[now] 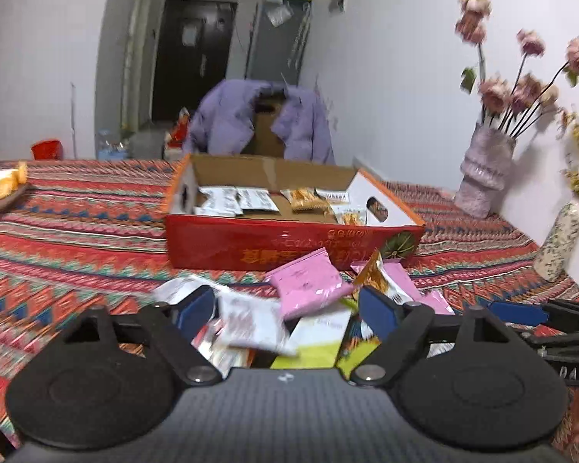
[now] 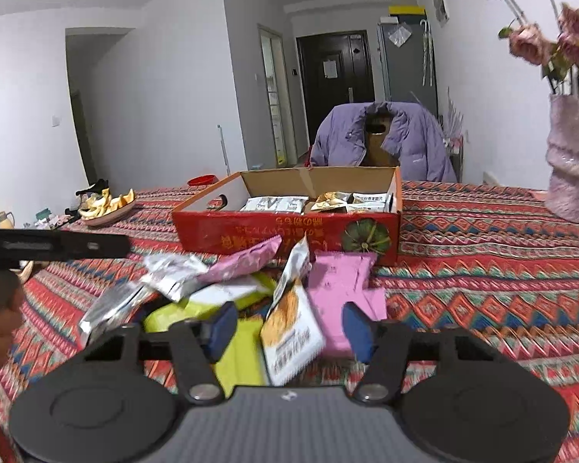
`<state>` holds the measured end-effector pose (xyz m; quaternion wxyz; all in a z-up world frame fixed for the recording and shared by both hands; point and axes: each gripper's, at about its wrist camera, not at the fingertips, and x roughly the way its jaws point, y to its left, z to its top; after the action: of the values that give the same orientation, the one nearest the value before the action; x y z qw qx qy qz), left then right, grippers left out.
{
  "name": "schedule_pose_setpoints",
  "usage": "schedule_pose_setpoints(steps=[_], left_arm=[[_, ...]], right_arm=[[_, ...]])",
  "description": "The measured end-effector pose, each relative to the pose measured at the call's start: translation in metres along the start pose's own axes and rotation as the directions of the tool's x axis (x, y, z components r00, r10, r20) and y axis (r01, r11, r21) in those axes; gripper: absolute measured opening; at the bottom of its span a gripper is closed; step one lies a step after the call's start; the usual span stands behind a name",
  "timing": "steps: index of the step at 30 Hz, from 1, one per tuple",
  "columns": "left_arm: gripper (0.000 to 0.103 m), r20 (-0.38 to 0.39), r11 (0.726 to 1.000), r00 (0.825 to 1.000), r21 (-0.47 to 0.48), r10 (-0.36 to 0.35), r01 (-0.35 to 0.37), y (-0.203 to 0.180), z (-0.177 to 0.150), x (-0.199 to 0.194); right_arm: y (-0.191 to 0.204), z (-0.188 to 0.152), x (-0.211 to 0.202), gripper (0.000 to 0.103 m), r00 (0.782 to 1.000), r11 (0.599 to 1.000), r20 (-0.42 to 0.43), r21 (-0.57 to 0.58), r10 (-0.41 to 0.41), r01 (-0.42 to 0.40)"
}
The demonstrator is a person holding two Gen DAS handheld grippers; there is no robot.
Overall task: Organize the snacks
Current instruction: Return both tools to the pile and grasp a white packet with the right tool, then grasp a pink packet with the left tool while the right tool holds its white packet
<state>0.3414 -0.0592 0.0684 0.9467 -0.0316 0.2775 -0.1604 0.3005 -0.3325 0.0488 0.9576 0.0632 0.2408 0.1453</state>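
A red cardboard box (image 1: 251, 239) stands open on the patterned tablecloth and holds several snack packets; it also shows in the right wrist view (image 2: 289, 231). A pile of loose packets lies in front of it: pink (image 1: 308, 281), white (image 1: 251, 320), yellow-green (image 1: 320, 343). My left gripper (image 1: 287, 310) is open over the pile, empty. My right gripper (image 2: 289, 328) is open, with an orange-and-white packet (image 2: 291, 332) standing tilted between the jaws and a pink packet (image 2: 339, 289) beside it. The right gripper's finger (image 1: 517, 312) shows at the right of the left wrist view.
A pink vase of flowers (image 1: 486, 169) and a speckled vase (image 1: 559, 243) stand at the right by the wall. A plate of peels (image 2: 108, 204) sits at the far left. A chair with a purple jacket (image 2: 382, 139) stands behind the table.
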Motion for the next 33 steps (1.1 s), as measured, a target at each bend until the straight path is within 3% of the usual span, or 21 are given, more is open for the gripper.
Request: schedule_pose_setpoints(steps=[5,7,9,11,13,16,19,20,22,25,33], left_arm=[[0.083,-0.123,1.000,0.992,0.003,-0.021,0.022,-0.004,0.013,0.083],[0.084,-0.168,0.999,0.985,-0.031,-0.032,0.027,0.000,0.013,0.107],[0.084,-0.206,0.994,0.974,-0.086,-0.089,0.072,0.005,0.015,0.124],[0.084,-0.242,0.987,0.963,-0.136,-0.121,0.090,0.009,0.018,0.139],[0.084,-0.264,0.979,0.954,-0.177,-0.142,0.097,0.013,0.019,0.150],[0.084,-0.270,0.969,0.949,-0.226,-0.160,0.099,0.016,0.021,0.158],[0.074,-0.297,0.962,0.937,-0.251,-0.181,0.107,0.013,0.026,0.162],[0.063,-0.303,0.970,0.941,-0.229,-0.154,0.085,0.010,0.027,0.162],[0.062,-0.303,0.978,0.943,-0.192,-0.134,0.077,0.005,0.028,0.158],[0.062,-0.287,0.973,0.948,-0.218,-0.141,0.078,0.005,0.025,0.144],[0.062,-0.172,0.981,0.977,-0.165,-0.129,0.100,-0.008,0.025,0.062]], right_arm=[[-0.009,0.008,0.054,0.048,0.998,0.999,-0.053,0.037,0.019,-0.017],[-0.010,0.011,0.073,0.047,0.997,0.998,-0.071,0.054,0.031,-0.027],[-0.009,0.015,0.090,0.046,0.995,0.997,-0.084,0.065,0.044,-0.038],[-0.011,0.019,0.103,0.041,0.995,0.996,-0.089,0.074,0.047,-0.040],[-0.013,0.021,0.111,0.024,0.995,0.995,-0.090,0.089,0.051,-0.043],[-0.021,0.024,0.115,0.013,0.994,0.988,-0.075,0.144,0.074,-0.063],[-0.028,0.025,0.109,0.012,0.997,0.983,-0.049,0.177,0.067,-0.057],[-0.032,0.026,0.103,0.011,0.997,0.979,-0.031,0.195,0.064,-0.057],[-0.037,0.028,0.093,0.011,0.998,0.974,-0.006,0.220,0.062,-0.059],[-0.044,0.031,0.076,0.011,0.999,0.970,0.026,0.237,0.047,-0.051],[-0.037,0.029,0.036,0.011,0.997,0.972,0.066,0.227,0.044,-0.057]])
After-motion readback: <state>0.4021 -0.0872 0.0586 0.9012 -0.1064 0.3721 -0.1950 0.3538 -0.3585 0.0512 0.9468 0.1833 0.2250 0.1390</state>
